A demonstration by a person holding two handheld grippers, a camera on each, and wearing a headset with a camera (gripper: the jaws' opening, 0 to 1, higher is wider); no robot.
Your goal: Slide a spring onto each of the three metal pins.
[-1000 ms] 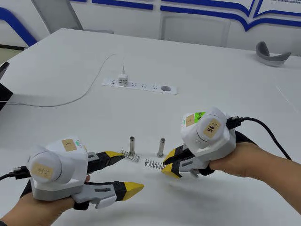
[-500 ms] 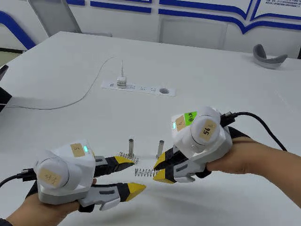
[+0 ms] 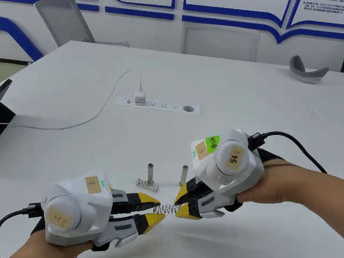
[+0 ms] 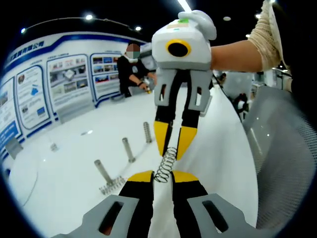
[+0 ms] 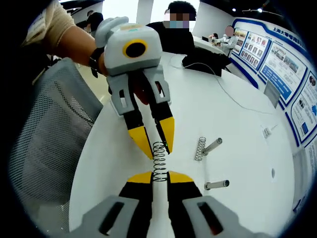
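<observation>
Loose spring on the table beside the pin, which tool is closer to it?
Left. The left tool sits close on the near side of the loose spring; the right tool is farther off to its right.

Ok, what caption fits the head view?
Left gripper and right gripper hold one spring between them, beside two upright pins.

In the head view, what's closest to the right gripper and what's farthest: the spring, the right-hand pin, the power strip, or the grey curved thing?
1. spring: held in the right gripper itself, at its tips.
2. right-hand pin: standing just behind the gripper.
3. power strip: farther back, toward the middle.
4. grey curved thing: far back, on the right.
</observation>
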